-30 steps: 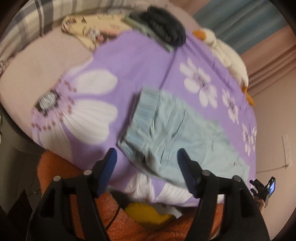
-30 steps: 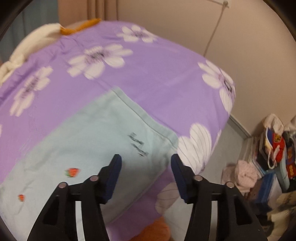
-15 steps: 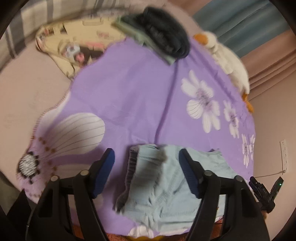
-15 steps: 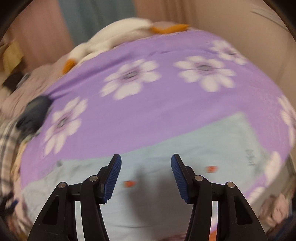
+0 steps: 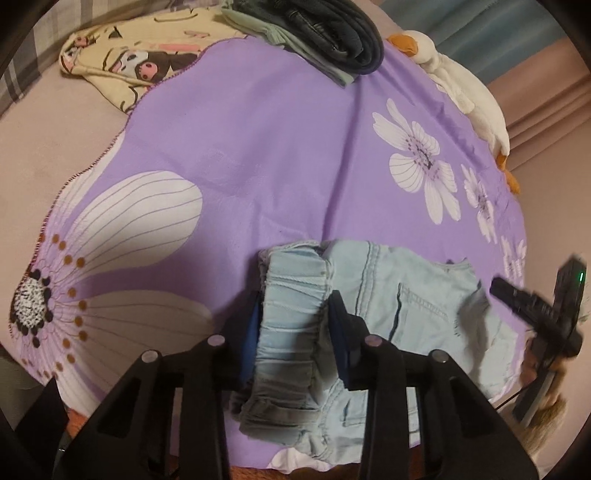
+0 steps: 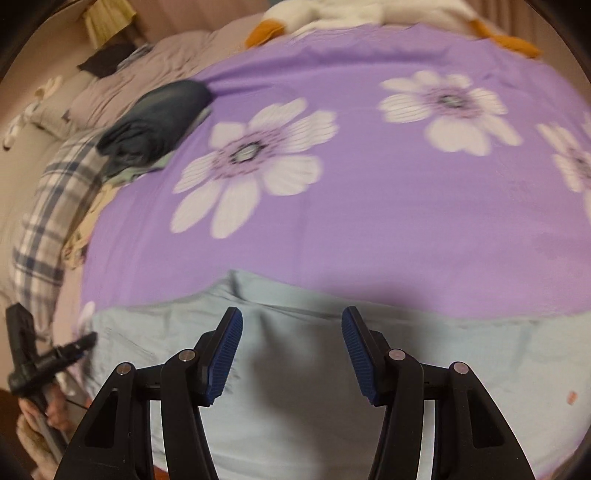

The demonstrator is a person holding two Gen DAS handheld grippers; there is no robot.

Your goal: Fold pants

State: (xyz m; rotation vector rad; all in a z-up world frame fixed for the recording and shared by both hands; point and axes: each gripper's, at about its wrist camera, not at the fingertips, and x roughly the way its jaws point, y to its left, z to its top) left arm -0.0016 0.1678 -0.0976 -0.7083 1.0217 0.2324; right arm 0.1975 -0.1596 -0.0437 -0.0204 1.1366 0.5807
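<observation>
Light blue denim pants (image 5: 399, 314) lie on a purple flowered sheet (image 5: 258, 155) near the bed's front edge. My left gripper (image 5: 293, 325) has its jaws on either side of the gathered elastic waistband (image 5: 291, 317), which bunches up between the blue pads. The pants also show in the right wrist view (image 6: 295, 387) as a flat pale blue spread. My right gripper (image 6: 291, 354) is open just above the fabric, holding nothing. The right gripper's body shows at the right of the left wrist view (image 5: 543, 317).
A stack of folded dark clothes (image 5: 325, 33) lies at the sheet's far edge, beside a cream cartoon-print cloth (image 5: 129, 62). A white goose plush (image 5: 465, 92) lies at the back right. A plaid blanket (image 6: 48, 206) lies to the left.
My left gripper has moved down onto the waistband and its jaws have narrowed around it. My right gripper has swung round and dropped low over the pants, staying open.
</observation>
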